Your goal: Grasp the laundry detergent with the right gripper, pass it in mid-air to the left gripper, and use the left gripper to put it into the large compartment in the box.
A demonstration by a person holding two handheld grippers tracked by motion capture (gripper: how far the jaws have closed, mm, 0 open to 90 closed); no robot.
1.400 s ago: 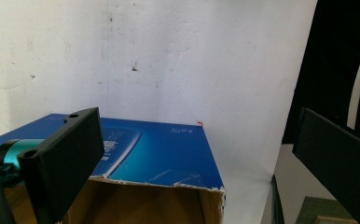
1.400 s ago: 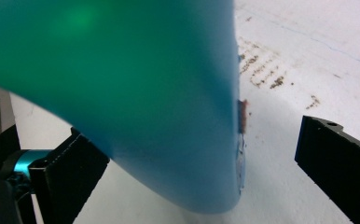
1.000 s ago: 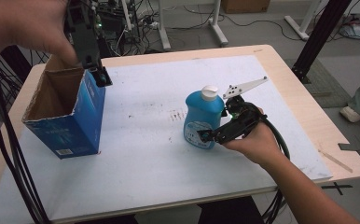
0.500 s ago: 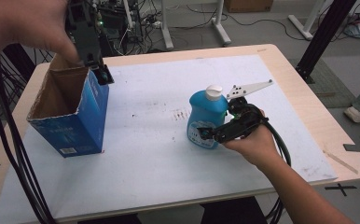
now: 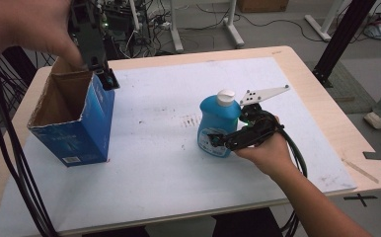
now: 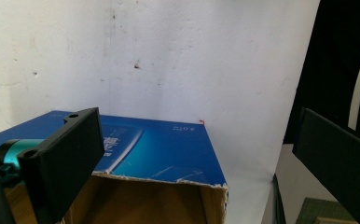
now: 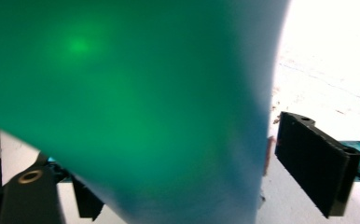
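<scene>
Label (image 5: 209, 138) on blue bottle (image 5: 217, 123), unreadable

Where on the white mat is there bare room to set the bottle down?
The widest bare patch lies between the blue carton and the blue bottle. The white mat is also bare behind the bottle. It is crowded around the right gripper, whose jaws flank the bottle.

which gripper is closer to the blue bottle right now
Right. The right gripper has its jaws around the blue bottle, and they have just been closing on it. The left gripper is across the table at the open cardboard box.
</scene>
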